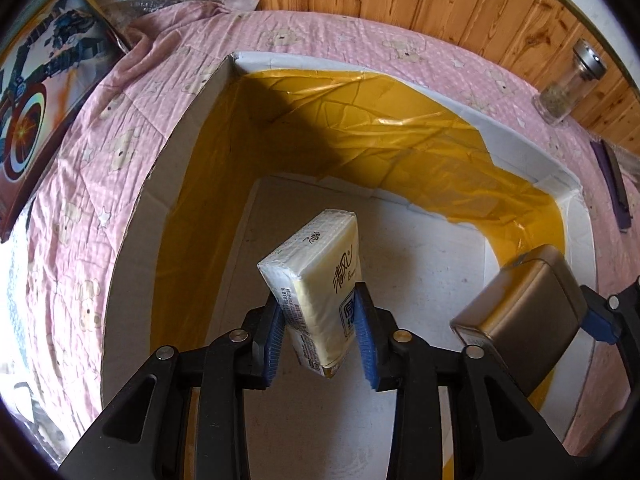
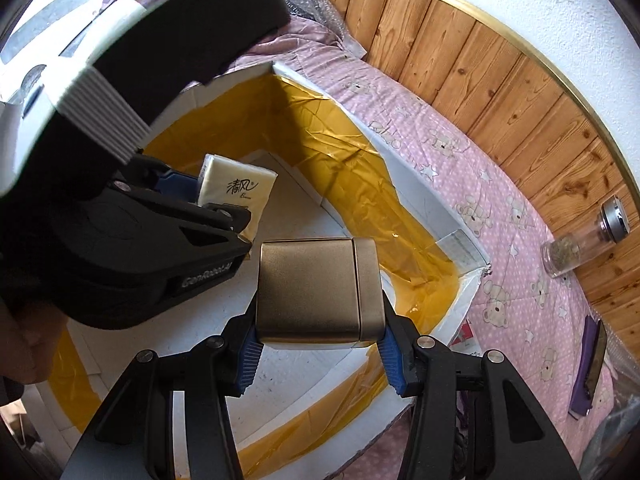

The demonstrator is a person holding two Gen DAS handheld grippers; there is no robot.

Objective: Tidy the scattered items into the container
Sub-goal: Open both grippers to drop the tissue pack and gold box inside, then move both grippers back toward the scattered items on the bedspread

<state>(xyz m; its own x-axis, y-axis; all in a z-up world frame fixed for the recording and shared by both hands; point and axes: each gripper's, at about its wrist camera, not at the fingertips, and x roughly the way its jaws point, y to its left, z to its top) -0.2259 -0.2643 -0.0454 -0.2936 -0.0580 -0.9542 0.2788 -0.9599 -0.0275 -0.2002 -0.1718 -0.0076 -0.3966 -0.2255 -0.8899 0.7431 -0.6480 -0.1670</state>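
Over open box (image 1: 188,128): left gripper (image 1: 320,336) loosened around tissue pack (image 1: 316,280); right gripper (image 2: 320,350) clamped on bronze tin (image 2: 316,288).

Black claw (image 1: 320,344), ribbed blue pads (image 1: 276,344)

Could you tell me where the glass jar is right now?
The glass jar stands outside the box, on the pink bedspread by the wooden wall panelling, at the right of both views.
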